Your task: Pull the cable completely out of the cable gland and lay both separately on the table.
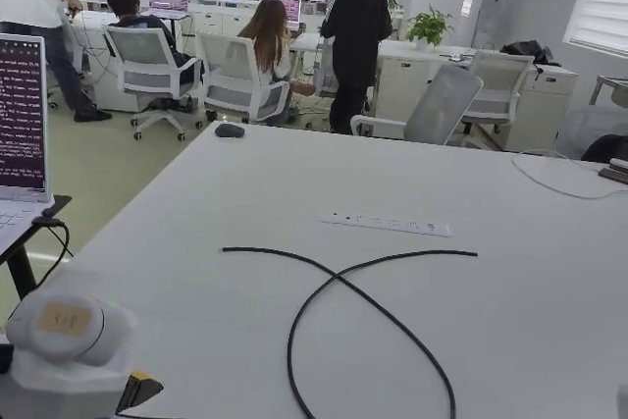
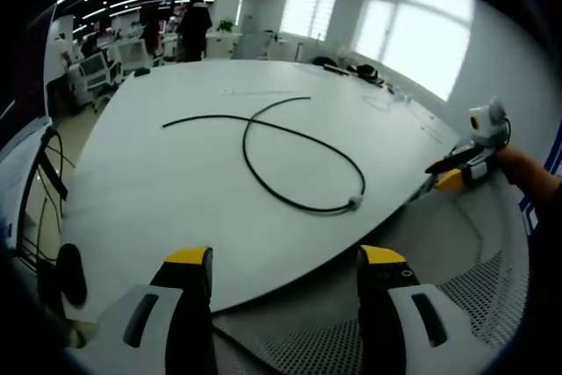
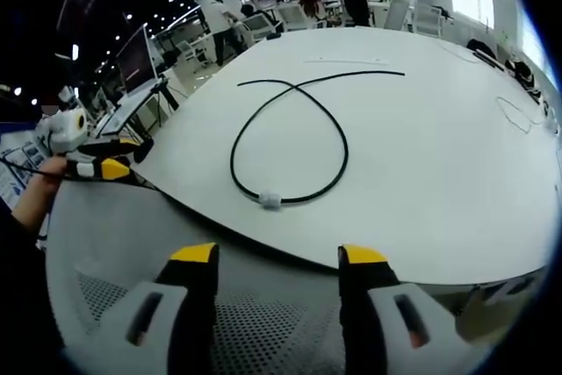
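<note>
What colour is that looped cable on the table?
Black; the cable shows best in the head view.

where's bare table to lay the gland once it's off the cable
Widest bare table lies right of the cable, on the near side of the thin white wire. Also free: the stretch between the power strip and the mouse. Crowded: inside the loop and around the gland.

A power strip [image 1: 388, 225] and a mouse [image 1: 229, 130] lie on the white table [image 1: 530, 272].
</note>
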A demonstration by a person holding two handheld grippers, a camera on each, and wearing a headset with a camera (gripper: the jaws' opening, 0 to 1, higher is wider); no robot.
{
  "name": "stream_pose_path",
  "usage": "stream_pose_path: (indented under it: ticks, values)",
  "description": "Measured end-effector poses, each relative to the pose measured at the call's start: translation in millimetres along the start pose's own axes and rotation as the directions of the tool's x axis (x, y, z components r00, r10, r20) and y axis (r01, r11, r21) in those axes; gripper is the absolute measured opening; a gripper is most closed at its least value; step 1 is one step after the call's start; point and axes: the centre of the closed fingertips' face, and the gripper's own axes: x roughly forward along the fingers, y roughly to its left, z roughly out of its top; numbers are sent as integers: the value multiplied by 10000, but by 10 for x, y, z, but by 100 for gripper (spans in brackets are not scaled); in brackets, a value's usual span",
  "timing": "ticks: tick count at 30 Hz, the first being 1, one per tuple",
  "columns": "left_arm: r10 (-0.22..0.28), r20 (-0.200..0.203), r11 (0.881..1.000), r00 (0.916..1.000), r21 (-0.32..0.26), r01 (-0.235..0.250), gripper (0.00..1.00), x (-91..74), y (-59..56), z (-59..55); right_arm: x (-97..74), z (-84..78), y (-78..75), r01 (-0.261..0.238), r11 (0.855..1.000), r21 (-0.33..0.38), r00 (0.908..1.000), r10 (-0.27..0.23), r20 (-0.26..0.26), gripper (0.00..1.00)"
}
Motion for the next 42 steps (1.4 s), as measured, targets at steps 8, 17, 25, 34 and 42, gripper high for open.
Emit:
stream_pose_path:
  ticks: [8, 17, 25, 34, 42]
  values:
    - [-17, -39, 10000, 10000, 13, 17, 68, 0, 2, -7, 0, -4, -8, 73, 10000, 15, 10000, -73, -13, 58]
    - [-18, -120, 10000, 9999, 57, 19, 67, -1, -1, -20, -2, 2, -3, 67, 10000, 14, 10000, -67, 23, 57]
    - [-13, -147, 10000, 9999, 70, 14, 67, 0, -1, -25, -3, 8, -6, 58, 10000, 21, 10000, -58, 57, 56]
    - [37, -220, 9999, 9998, 127, -34, 66, 1, 6, -37, -7, 13, -12, 101, 9999, 45, 9999, -102, 110, 54]
    - [74, -271, 9998, 9996, 184, -69, 66, 3, 12, -48, -4, 17, -8, 54, 9999, 103, 9998, -56, 180, 51]
